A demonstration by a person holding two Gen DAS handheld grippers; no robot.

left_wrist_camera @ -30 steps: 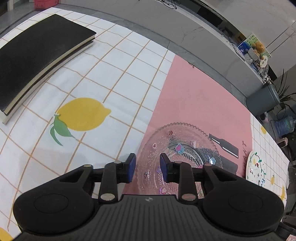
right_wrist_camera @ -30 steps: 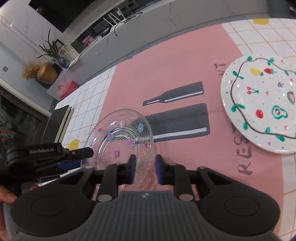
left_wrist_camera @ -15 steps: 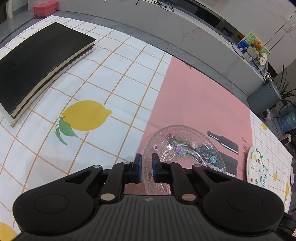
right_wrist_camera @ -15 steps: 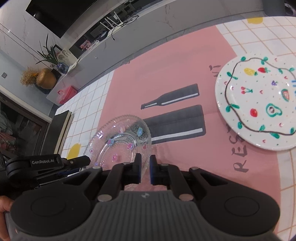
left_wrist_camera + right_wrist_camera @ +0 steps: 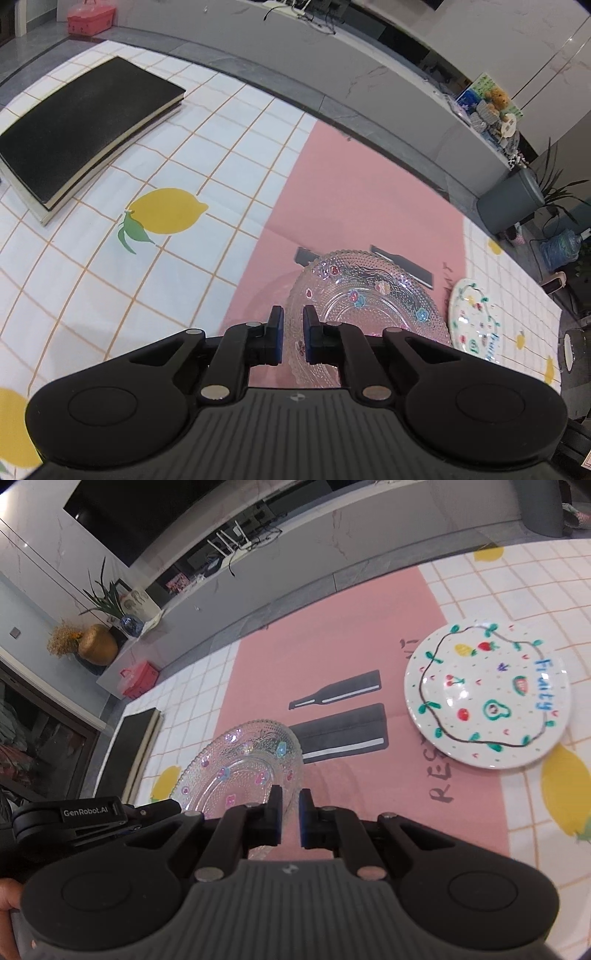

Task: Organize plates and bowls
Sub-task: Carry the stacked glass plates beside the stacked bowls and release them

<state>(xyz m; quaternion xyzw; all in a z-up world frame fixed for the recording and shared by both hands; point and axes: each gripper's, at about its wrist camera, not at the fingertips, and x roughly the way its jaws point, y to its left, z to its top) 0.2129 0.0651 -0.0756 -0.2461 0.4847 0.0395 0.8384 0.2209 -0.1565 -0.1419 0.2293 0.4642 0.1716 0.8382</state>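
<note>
- The left gripper (image 5: pixel 292 334) is pinching the near-left rim of the clear glass plate (image 5: pixel 369 306); its 2 blue pads are closing down to a narrow slit with the beaded edge between them.
- The right gripper (image 5: pixel 290 818) is pinching the opposite rim of the same glass plate (image 5: pixel 240 771); its jaws are likewise nearly together on the glass edge.
- The glass plate is hanging tilted between the 2 grippers above the pink placemat (image 5: pixel 332 657), its shadow lying on the mat beneath it.
- The white fruit-painted plate (image 5: pixel 487 698) is lying flat on the placemat's edge and the lemon tablecloth (image 5: pixel 110 288), well apart from the glass plate, off to the right gripper's side; the right hand is the nearer 1.
- Judging by the task, a stacking move is likely calling for carrying the glass plate rightward, both hands keeping level.
</note>
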